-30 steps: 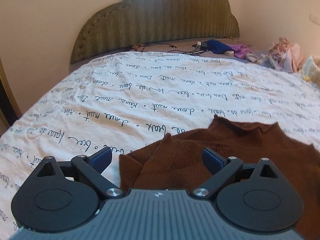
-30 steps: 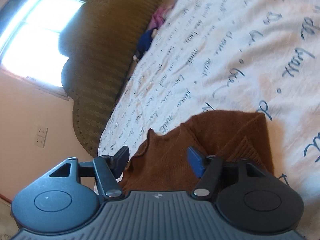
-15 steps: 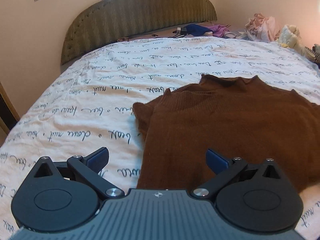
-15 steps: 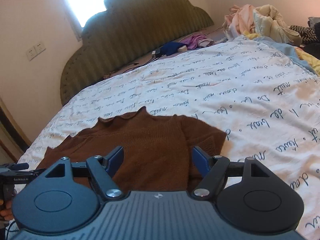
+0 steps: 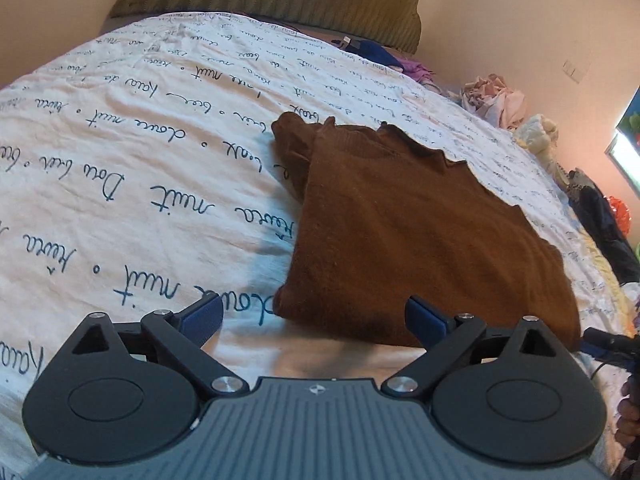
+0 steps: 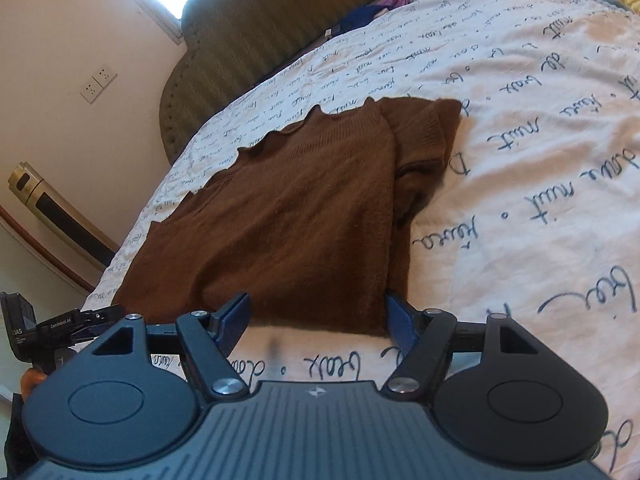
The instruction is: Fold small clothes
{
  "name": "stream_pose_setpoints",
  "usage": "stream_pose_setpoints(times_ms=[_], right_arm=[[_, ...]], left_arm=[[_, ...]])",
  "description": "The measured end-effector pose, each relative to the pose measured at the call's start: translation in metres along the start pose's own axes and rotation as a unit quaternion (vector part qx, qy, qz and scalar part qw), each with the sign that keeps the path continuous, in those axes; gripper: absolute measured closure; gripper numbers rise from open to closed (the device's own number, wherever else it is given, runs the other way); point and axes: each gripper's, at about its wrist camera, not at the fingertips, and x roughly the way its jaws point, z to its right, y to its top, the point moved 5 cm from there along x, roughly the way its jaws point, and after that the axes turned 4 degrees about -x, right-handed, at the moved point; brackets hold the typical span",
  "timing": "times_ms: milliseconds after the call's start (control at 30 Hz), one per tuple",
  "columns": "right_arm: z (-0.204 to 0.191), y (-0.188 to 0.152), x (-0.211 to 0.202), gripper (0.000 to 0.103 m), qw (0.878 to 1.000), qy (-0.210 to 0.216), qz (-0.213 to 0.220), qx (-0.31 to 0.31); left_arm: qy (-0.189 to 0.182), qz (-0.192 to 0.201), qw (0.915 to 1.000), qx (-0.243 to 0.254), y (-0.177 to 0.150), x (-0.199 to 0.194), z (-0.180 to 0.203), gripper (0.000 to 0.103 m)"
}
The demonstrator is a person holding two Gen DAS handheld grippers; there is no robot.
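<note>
bed: one white bedspread (image 5: 120,168) with script print | clothes: one brown sweater (image 5: 404,232) lying flat mid-bed, one sleeve folded in at each side | grippers: two | left gripper (image 5: 314,318) spread, empty, at sweater's near-left hem corner | right gripper (image 6: 316,320) closing, hem edge between, pads not pressing

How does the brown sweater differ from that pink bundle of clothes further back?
The brown sweater lies spread flat on the printed bedspread; the pink bundle sits crumpled in a heap at the bed's far side. The sweater is dark, the bundle pale. Both are soft clothing.
</note>
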Motion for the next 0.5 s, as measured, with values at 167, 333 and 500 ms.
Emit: stream_pose_setpoints(times_ms=[167,333,500], right_arm=[[0.024,-0.017,-0.019,0.031,0.987,-0.01,0.04,0.158],[0.027,-0.032,-0.018,0.03,0.969,0.051,0.052,0.236],[0.03,-0.015,0.007,0.039,0.96,0.054,0.099,0.258]], left_arm=[[-0.08,-0.006,0.9921,-0.096,-0.005,-0.002,-0.002,0.004],[-0.117,-0.006,0.9756,-0.185,-0.004,0.013,-0.004,0.006],[-0.097,0.006,0.9746,-0.202,0.0,0.026,0.006,0.027]])
